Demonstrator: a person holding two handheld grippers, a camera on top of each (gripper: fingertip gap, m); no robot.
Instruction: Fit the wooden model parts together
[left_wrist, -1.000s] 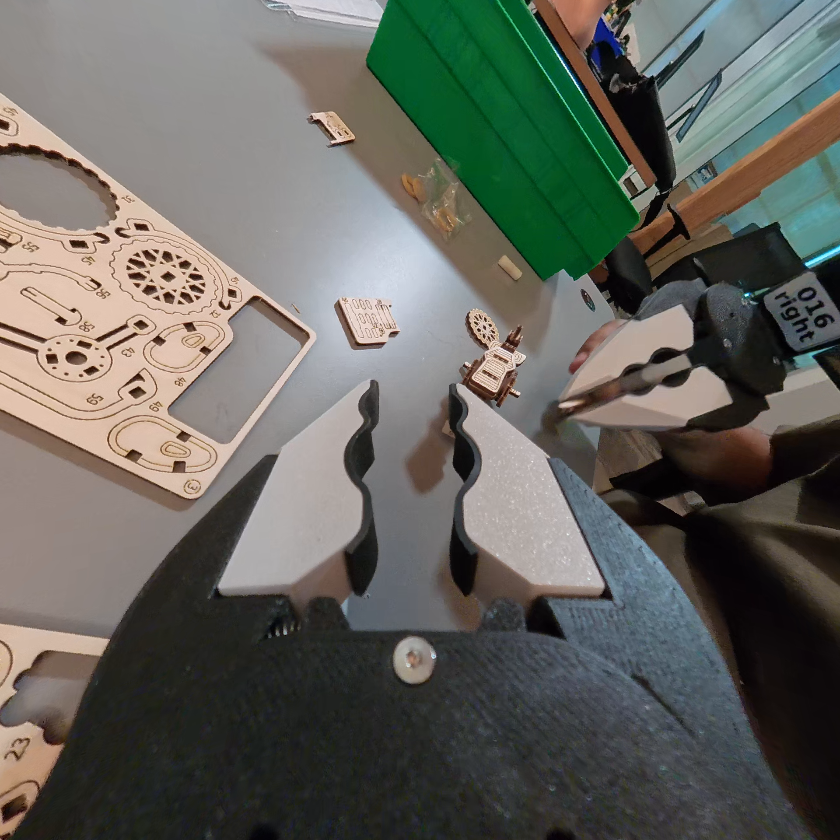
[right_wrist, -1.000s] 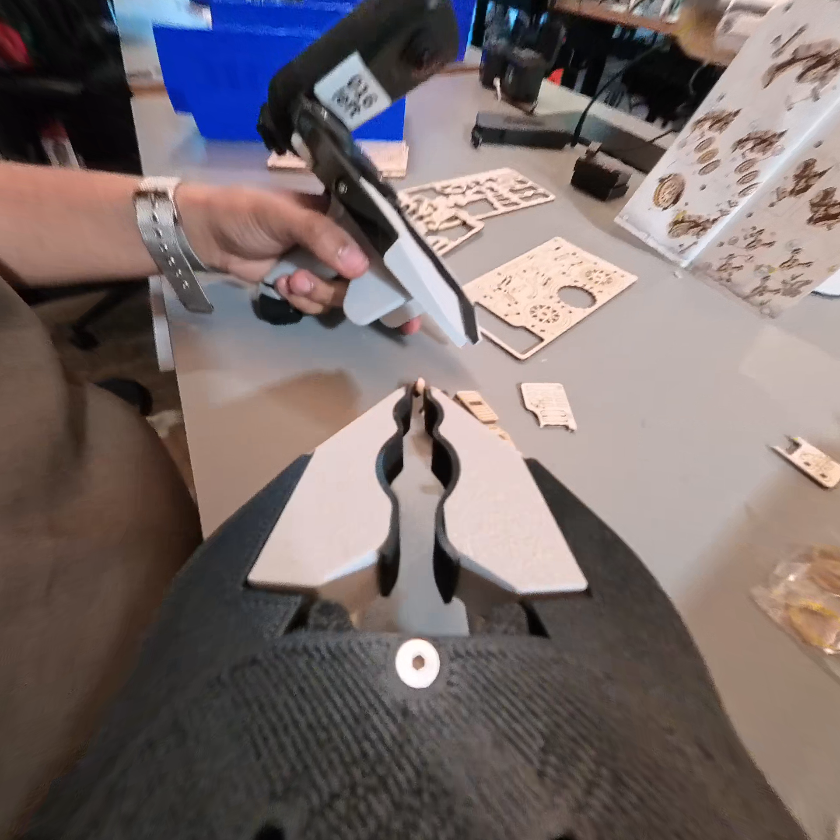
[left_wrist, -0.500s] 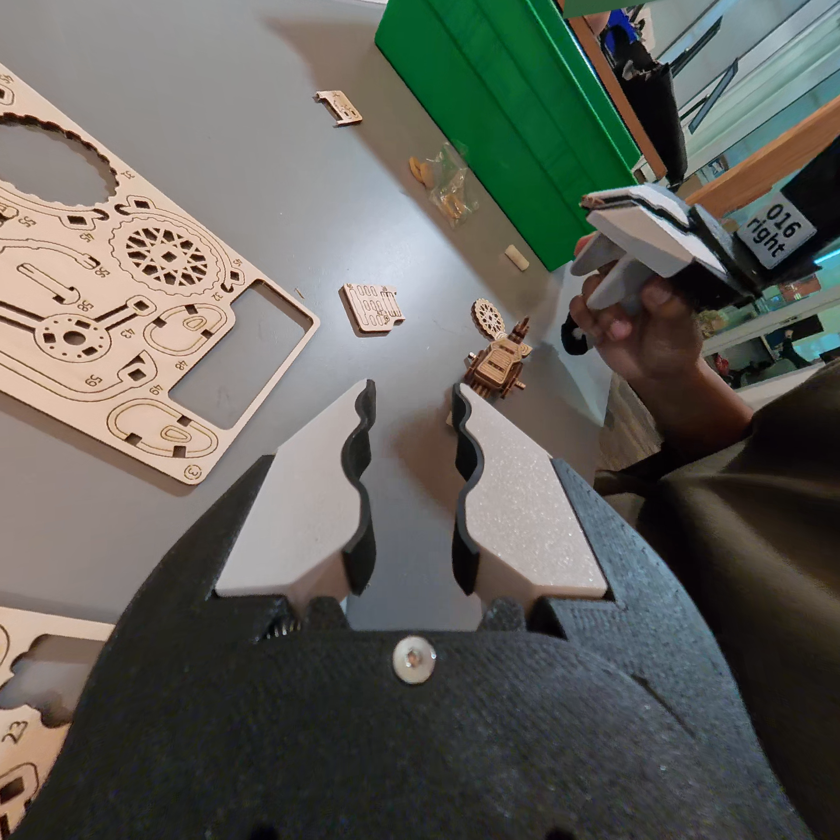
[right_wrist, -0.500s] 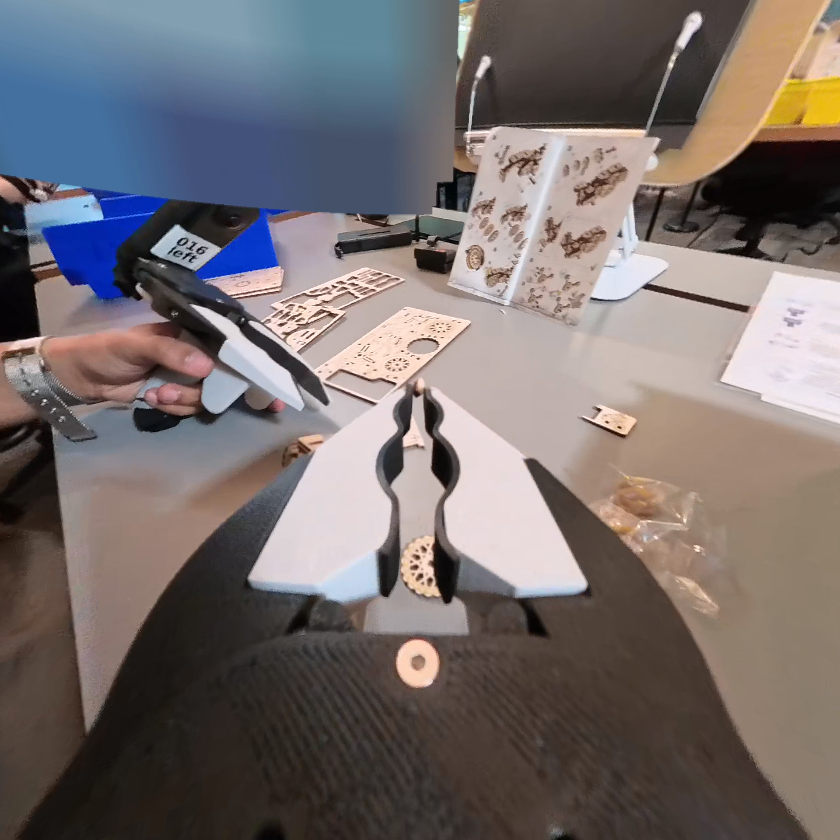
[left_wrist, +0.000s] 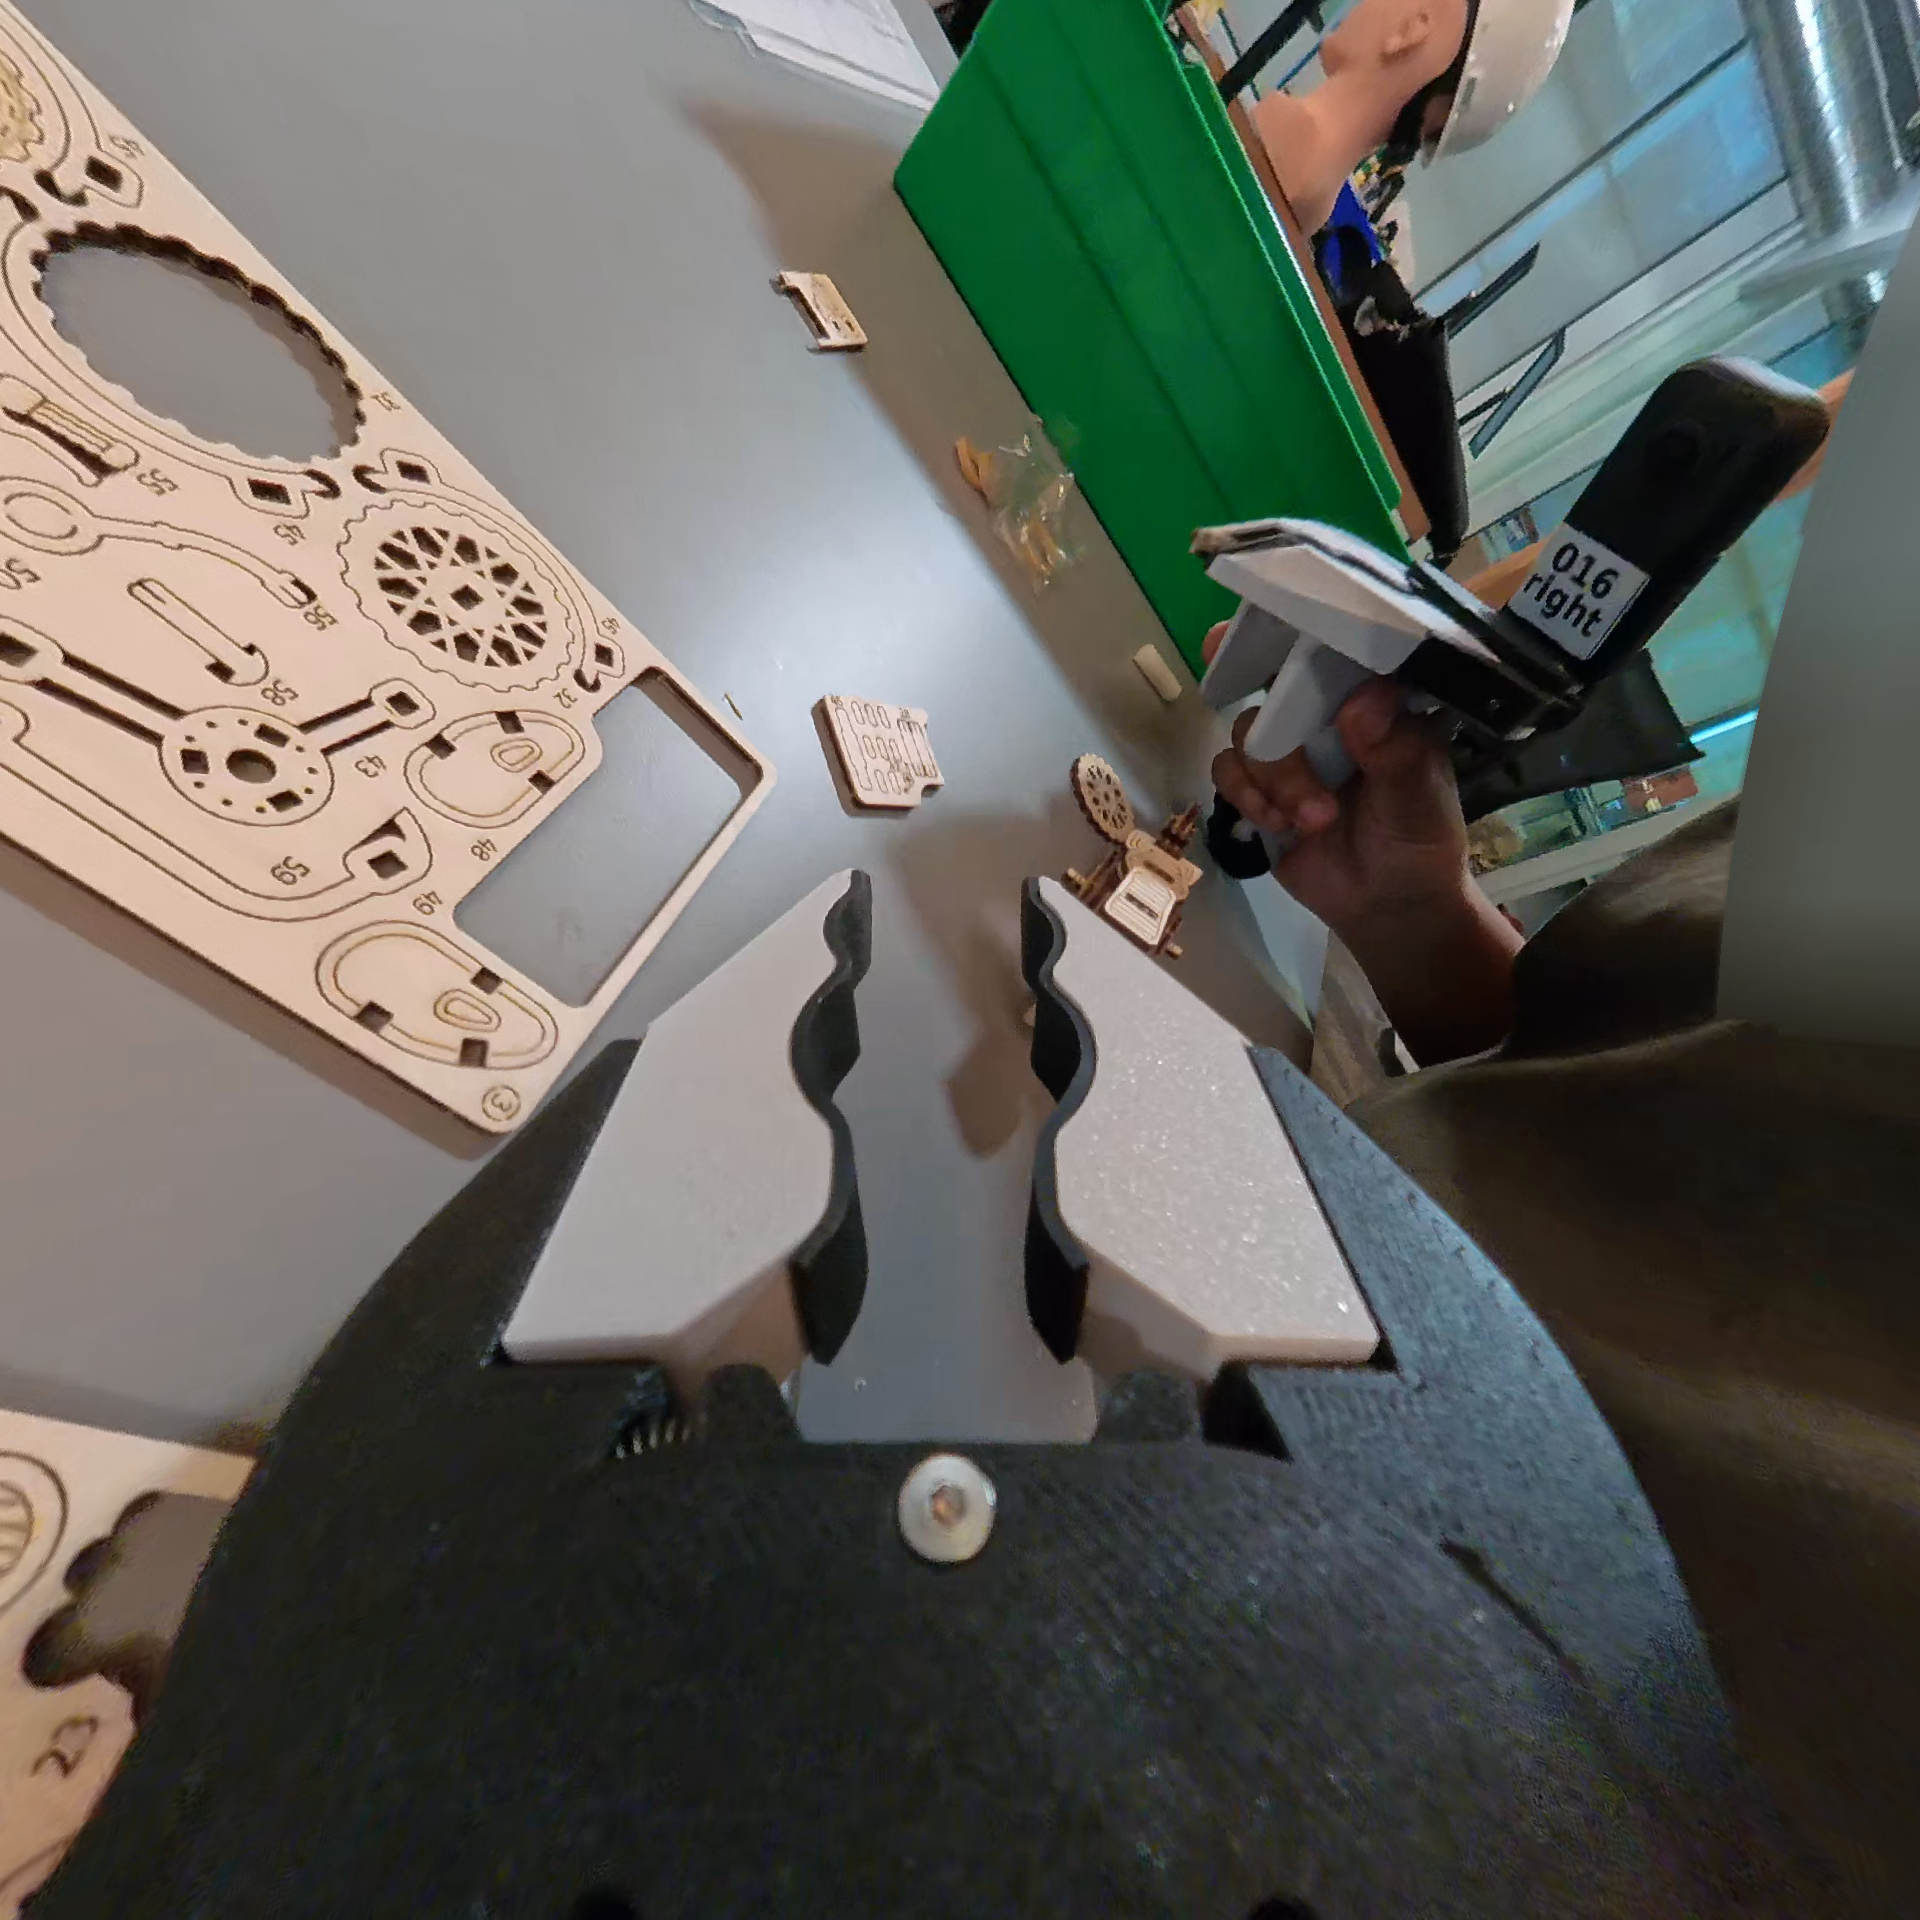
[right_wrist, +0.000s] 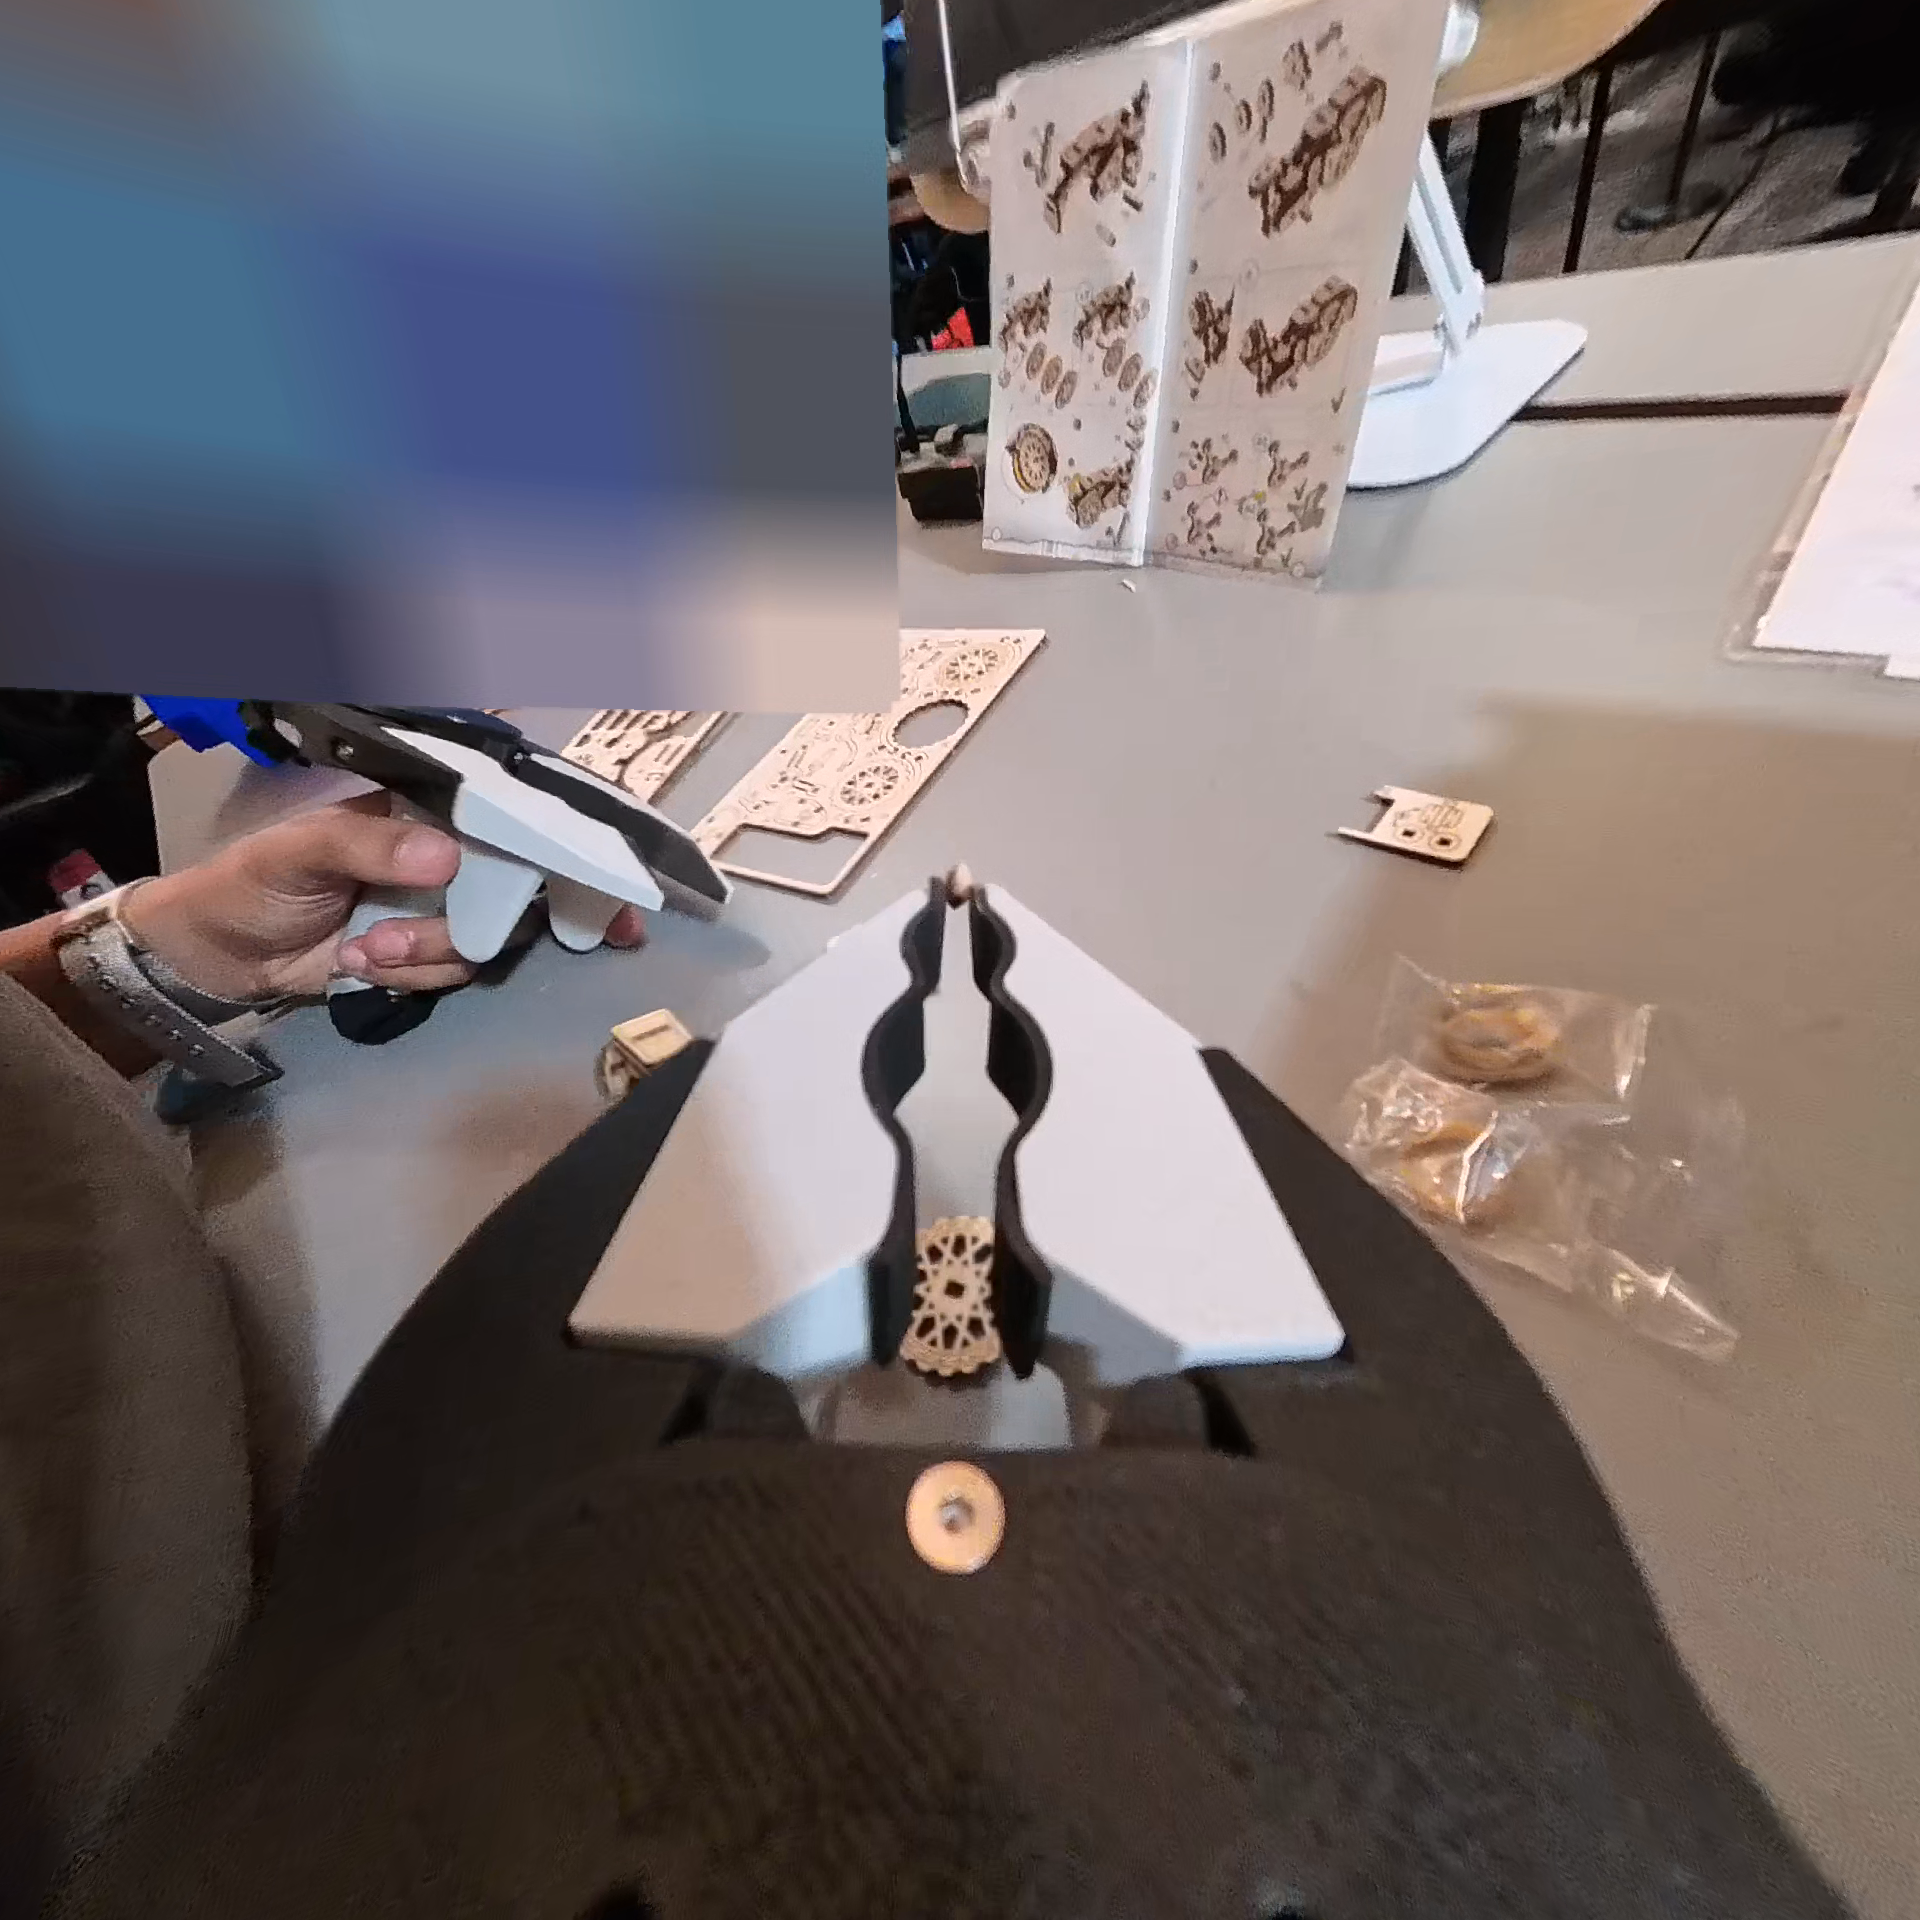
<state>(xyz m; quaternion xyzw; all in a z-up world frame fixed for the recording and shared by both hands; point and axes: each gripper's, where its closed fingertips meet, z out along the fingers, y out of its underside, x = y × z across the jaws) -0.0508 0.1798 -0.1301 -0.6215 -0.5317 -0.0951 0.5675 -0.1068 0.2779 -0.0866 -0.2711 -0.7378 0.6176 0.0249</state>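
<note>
My left gripper (left_wrist: 945, 894) is open and empty, low over the grey table (left_wrist: 623, 260). It also shows in the right wrist view (right_wrist: 712, 883). Just beyond its right finger sits a small wooden sub-assembly (left_wrist: 1138, 896), with a loose wooden gear (left_wrist: 1103, 795) beside it. My right gripper (right_wrist: 958, 899) is shut on a small wooden peg (right_wrist: 962, 875) at its tips. It is held in the air above and right of the sub-assembly (left_wrist: 1210, 542). Between its fingers I see the gear (right_wrist: 951, 1299) on the table below. The sub-assembly (right_wrist: 644, 1044) lies to its left.
A laser-cut wooden sheet (left_wrist: 312, 623) lies left, a small slotted plate (left_wrist: 881, 750) ahead, another small piece (left_wrist: 821, 310) farther off. Plastic bags of parts (right_wrist: 1486, 1101) lie right. A green bin (left_wrist: 1122, 291) bounds the far side. An instruction booklet (right_wrist: 1174, 312) stands at the back.
My right gripper has lifted from beside the sub-assembly at the table edge and swung upward with the peg still in it. My left gripper has stayed open and nearly still.
</note>
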